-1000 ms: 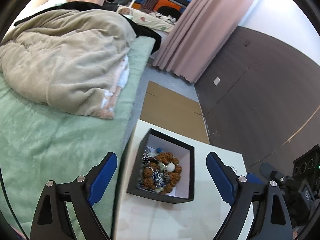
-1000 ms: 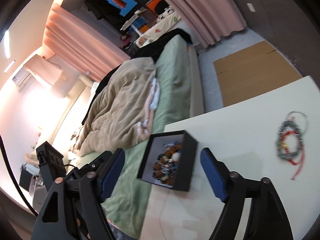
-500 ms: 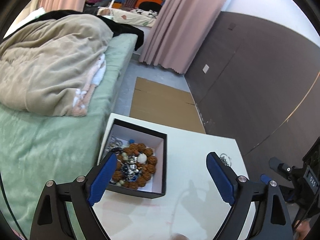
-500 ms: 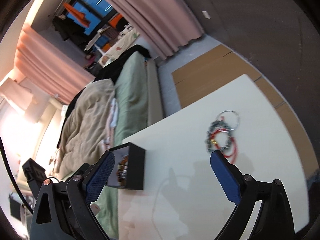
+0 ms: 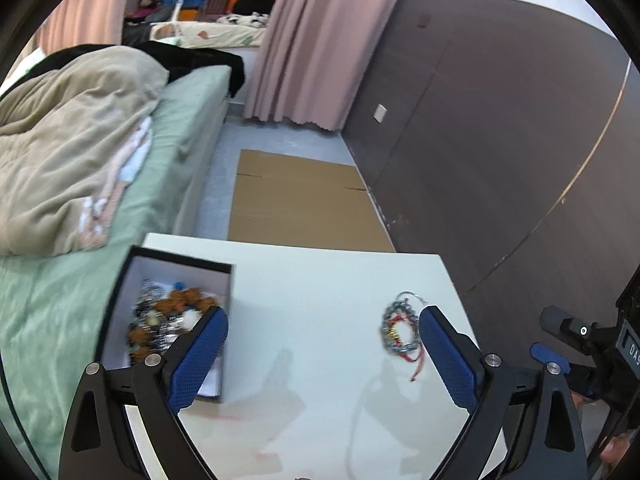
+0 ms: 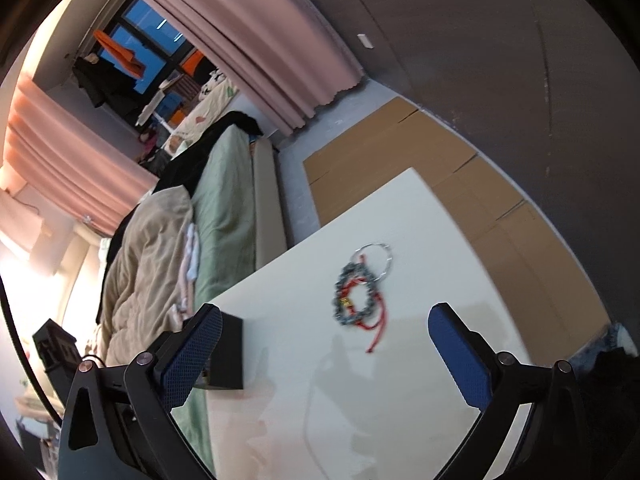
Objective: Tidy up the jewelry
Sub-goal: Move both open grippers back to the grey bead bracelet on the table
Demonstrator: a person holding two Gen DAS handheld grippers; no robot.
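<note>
A black box (image 5: 120,292) with a white inside stands at the left of the white table (image 5: 312,280). It holds a heap of brown bead bracelets and chains (image 5: 168,316). A small pile of bracelets (image 5: 400,330), grey beads, red cord and a silver ring, lies on the table to the right; it also shows in the right wrist view (image 6: 358,290). My left gripper (image 5: 322,354) is open and empty above the table between box and pile. My right gripper (image 6: 324,354) is open and empty, just short of the pile. The box corner (image 6: 230,354) shows at its left finger.
A bed with a green sheet (image 5: 188,128) and a beige blanket (image 5: 68,132) runs along the table's left side. Flattened cardboard (image 5: 304,204) lies on the floor beyond the table. A dark wall (image 5: 500,140) stands to the right and pink curtains (image 5: 320,40) hang behind.
Both views have swung to the right. The box has slid to the left in each, and the bracelet pile has come into the left wrist view. Both grippers have stayed open.
</note>
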